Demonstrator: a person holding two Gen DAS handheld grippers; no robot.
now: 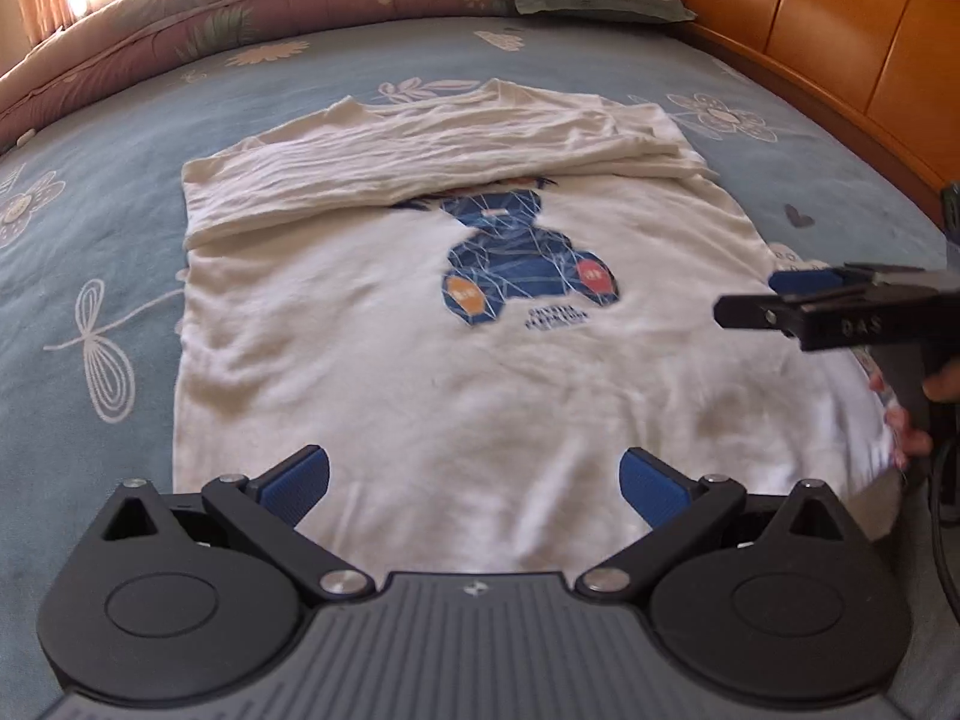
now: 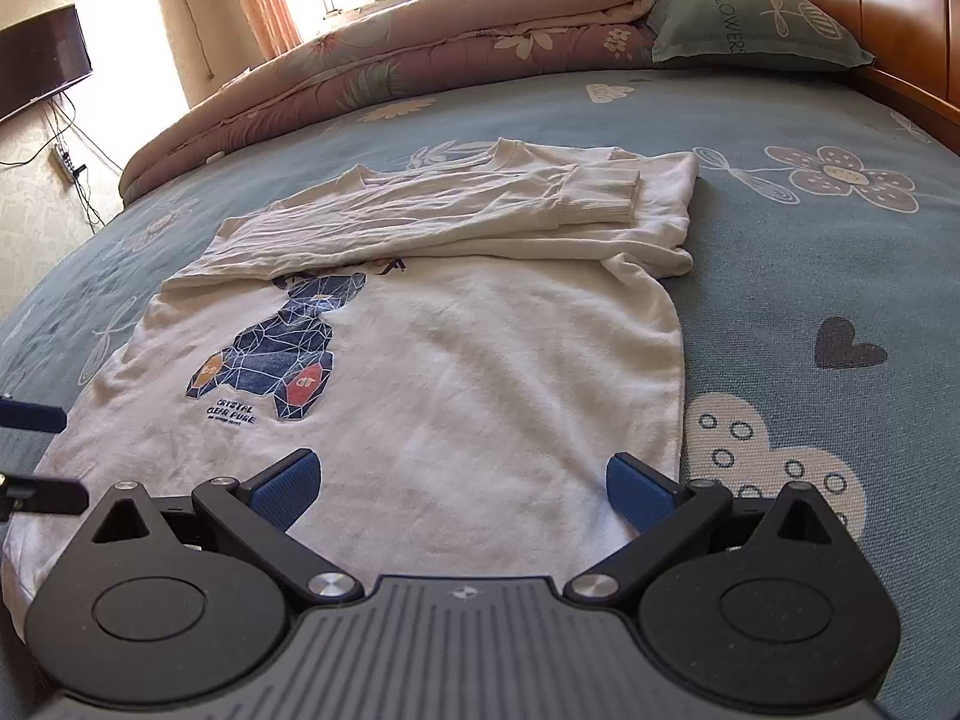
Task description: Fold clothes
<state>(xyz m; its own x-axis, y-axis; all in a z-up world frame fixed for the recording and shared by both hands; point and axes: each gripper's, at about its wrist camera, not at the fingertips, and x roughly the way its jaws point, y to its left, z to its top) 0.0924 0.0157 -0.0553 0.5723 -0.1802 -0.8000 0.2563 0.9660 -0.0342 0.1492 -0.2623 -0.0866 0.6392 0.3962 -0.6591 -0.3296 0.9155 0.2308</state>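
Cream cotton sweatshirt (image 2: 420, 372) lies flat on the blue floral bedsheet (image 2: 810, 276), both sleeves (image 2: 480, 204) already crossed over its chest toward 12 o'clock. Your left gripper (image 1: 474, 480) and right gripper (image 2: 459, 483) hover at 6 o'clock over the hem, jaws spread wide and empty, probably poised to lift it.

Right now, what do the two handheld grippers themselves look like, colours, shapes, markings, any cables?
Both match: the left gripper and right gripper have black linkage arms with silver pivot pins, blue ribbed pads on the fingers, round black housings and a grey ridged centre plate with a small emblem. From the left wrist view, the right gripper's side shows raised letters "DAS", and a dark cable hangs beside it.
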